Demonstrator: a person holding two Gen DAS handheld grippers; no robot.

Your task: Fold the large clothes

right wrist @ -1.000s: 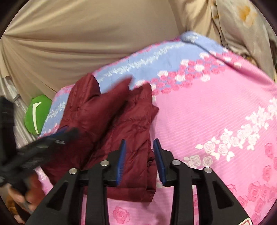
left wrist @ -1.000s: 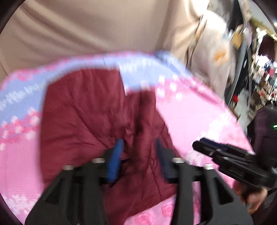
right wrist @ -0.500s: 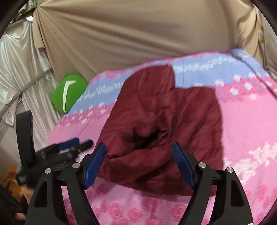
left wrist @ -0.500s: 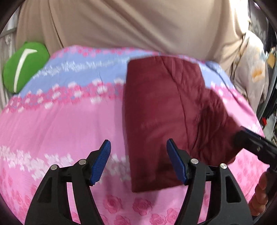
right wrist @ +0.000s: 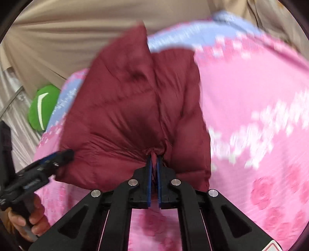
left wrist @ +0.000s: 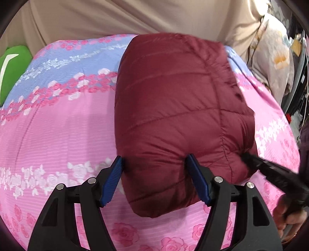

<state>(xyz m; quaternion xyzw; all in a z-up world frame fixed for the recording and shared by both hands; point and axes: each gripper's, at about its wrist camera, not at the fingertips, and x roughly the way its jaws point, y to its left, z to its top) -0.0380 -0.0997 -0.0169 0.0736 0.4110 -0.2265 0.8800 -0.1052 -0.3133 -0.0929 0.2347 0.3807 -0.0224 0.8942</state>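
Observation:
A dark red quilted puffer jacket (left wrist: 173, 108) lies folded into a thick bundle on a pink and blue flowered bedsheet (left wrist: 58, 125). My left gripper (left wrist: 154, 177) is open, its blue pads straddling the near edge of the jacket. My right gripper (right wrist: 154, 164) is shut on a pinch of the jacket (right wrist: 135, 108) at its near edge. The right gripper also shows in the left wrist view (left wrist: 270, 170), touching the jacket's right corner. The left gripper shows at lower left of the right wrist view (right wrist: 58, 156).
A beige curtain (left wrist: 135, 17) hangs behind the bed. A green cushion (right wrist: 42, 108) lies at the far left edge of the bed. A pale floral cloth (left wrist: 274, 58) hangs at the far right. Open sheet lies on both sides of the jacket.
Both grippers have come up to the jacket's near edge. The right gripper, open half a second ago, has shut on the jacket's fabric. The left gripper stays open around the edge.

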